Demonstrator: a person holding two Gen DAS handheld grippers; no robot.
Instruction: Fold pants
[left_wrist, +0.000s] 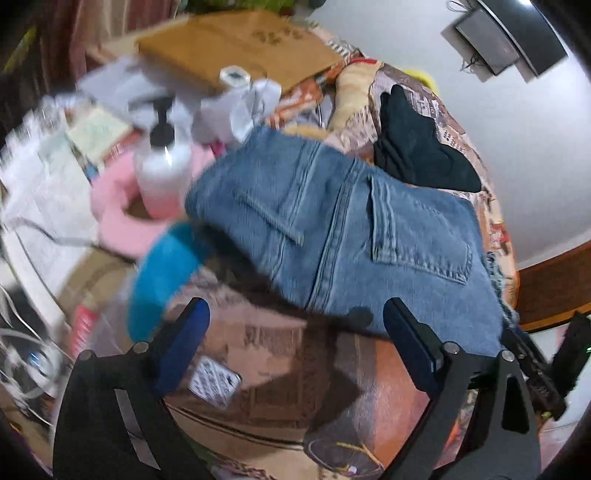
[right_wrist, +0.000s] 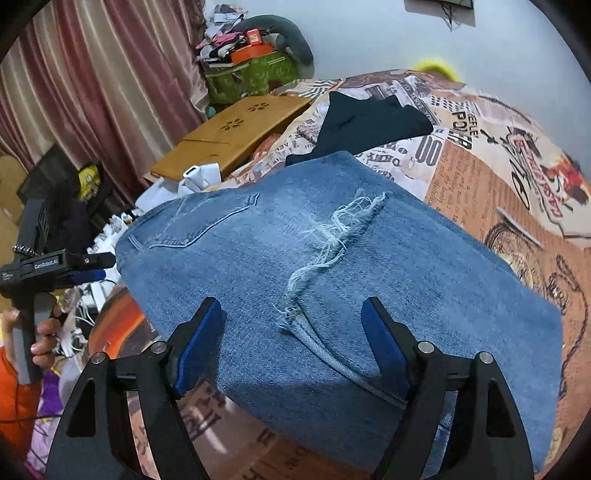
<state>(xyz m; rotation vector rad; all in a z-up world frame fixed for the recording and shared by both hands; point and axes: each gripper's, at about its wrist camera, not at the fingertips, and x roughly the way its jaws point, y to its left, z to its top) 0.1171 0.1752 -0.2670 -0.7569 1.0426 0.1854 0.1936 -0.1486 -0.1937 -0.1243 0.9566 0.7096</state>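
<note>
While we look down, we see the blue jeans (right_wrist: 332, 277) folded into a thick pile on the bed cover (right_wrist: 498, 192) with pictures on it. Our right gripper (right_wrist: 291, 328) has its fingers wide apart over the near edge of the jeans. Our left gripper (left_wrist: 295, 325) is spread wide too, holding nothing. A black cloth (right_wrist: 365, 122) lies behind the jeans.

left side of the left wrist view: motion-blurred; the pump bottle (left_wrist: 162, 166), pink cloth (left_wrist: 118, 210) and papers (left_wrist: 48, 184) show no detail.
jeans (right_wrist: 332, 280): lower right part cut off by the frame edge; near hem hidden behind the right gripper's fingers (right_wrist: 384, 343).
label (left_wrist: 214, 380) on the bedspread (left_wrist: 295, 369): print too small to read.
black garment (right_wrist: 369, 122): near edge hidden behind the jeans.
</note>
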